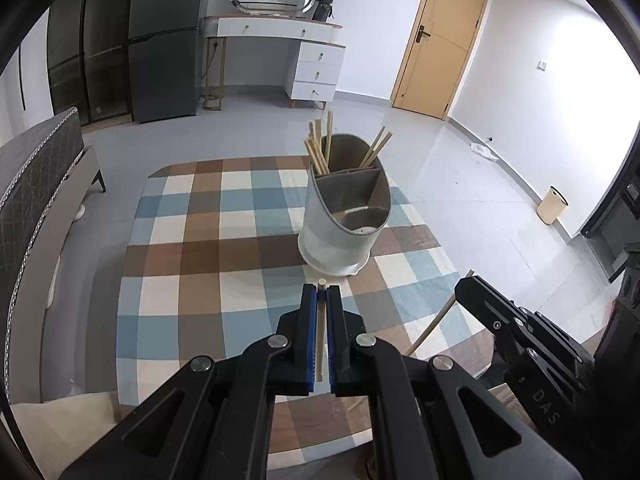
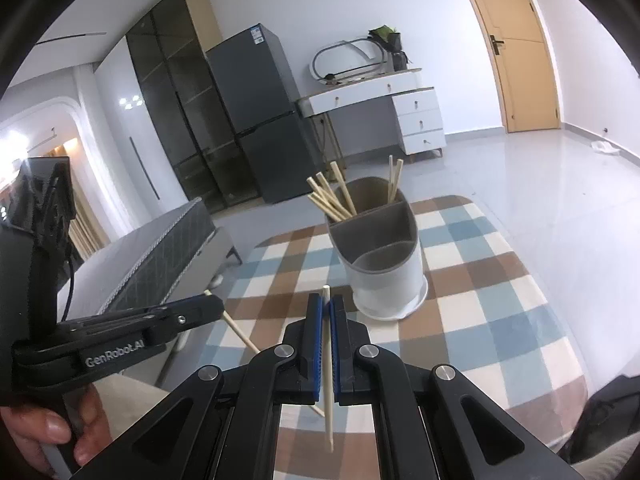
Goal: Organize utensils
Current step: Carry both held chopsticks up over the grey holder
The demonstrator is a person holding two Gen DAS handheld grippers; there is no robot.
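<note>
A grey-and-white utensil holder [image 1: 344, 220] with several compartments stands on the checked tablecloth [image 1: 200, 248]; several chopsticks stand in its far compartments. My left gripper [image 1: 321, 292] is shut on a wooden chopstick [image 1: 321, 332], a little short of the holder. My right gripper [image 2: 326, 304] is shut on another chopstick [image 2: 328, 360], also just short of the holder [image 2: 380, 256]. The right gripper shows at the right in the left wrist view [image 1: 500, 320]; the left gripper shows at the left in the right wrist view [image 2: 152, 324].
The table [image 2: 500, 280] is oval with a blue, brown and white cloth. A dark bed or bench [image 1: 36, 184] lies to the left. A fridge [image 2: 256, 108], a white dresser [image 1: 312, 64], a door [image 1: 440, 40] and a small bin [image 1: 552, 204] stand further off.
</note>
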